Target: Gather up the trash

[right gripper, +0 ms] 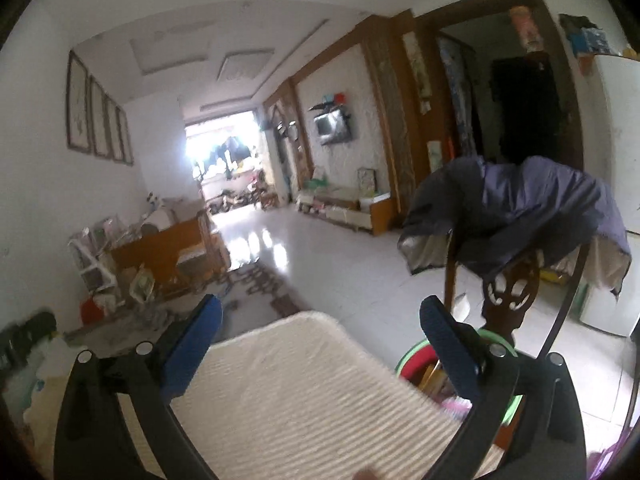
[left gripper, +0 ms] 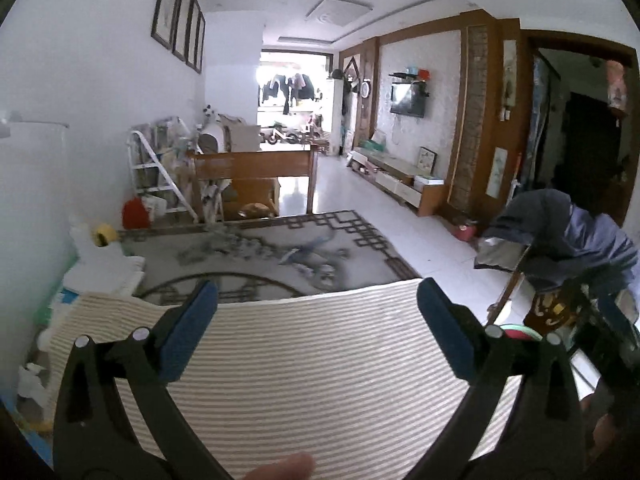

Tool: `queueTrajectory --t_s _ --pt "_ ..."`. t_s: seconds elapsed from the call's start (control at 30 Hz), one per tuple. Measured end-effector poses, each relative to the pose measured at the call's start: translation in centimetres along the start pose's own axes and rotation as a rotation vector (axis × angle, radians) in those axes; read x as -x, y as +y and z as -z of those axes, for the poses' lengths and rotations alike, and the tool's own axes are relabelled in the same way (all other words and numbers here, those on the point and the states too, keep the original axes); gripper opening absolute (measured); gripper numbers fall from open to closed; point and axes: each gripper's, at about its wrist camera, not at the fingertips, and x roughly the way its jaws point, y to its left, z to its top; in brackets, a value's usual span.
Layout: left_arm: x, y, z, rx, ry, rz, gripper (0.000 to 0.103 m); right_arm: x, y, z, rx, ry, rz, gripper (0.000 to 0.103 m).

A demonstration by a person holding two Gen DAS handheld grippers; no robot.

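The left gripper (left gripper: 316,312) stood spread wide with nothing between its blue pads (left gripper: 188,340), and the right gripper (right gripper: 320,332) stood the same, also empty. Both pointed out over a striped cloth (left gripper: 304,360) that covered the surface below them, toward its far edge and the room beyond.

No trash lay on the cloth in either view. The likeliest trash was pale crumpled stuff (left gripper: 30,380) off the cloth's left edge, low and to the left of the left gripper; it was too blurred to name. That side belonged to the left hand, which looked the nearer one.

Off the cloth's right edge, just past the right gripper's right finger, sat a green-rimmed bin (right gripper: 416,354) under a chair (right gripper: 512,292) draped with a jacket (right gripper: 520,208). I judged that to be where the trash should go, so a pickup would start left and carry right.
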Motion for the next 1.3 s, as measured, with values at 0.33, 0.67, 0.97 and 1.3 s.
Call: queueTrajectory --t_s 0.33,0.67,0.97,1.3 --pt "1.7 2.5 0.0 0.036 0.054 0.043 0.098 3.2 3.8 1.5 0.132 0.002 -0.009 0.096" --pt "2.4 1.9 0.3 0.007 0.069 0.056 0.098 3.5 2.9 3.0 0.091 0.068 0.033 0.096" --pt "2.1 1.6 1.1 -0.008 0.111 0.048 0.098 3.2 1.7 3.4 -0.002 0.151 0.011 0.096" --pt "1.9 1.8 1.2 0.005 0.129 0.047 0.098 3.2 2.9 4.3 0.092 0.164 -0.013 0.096"
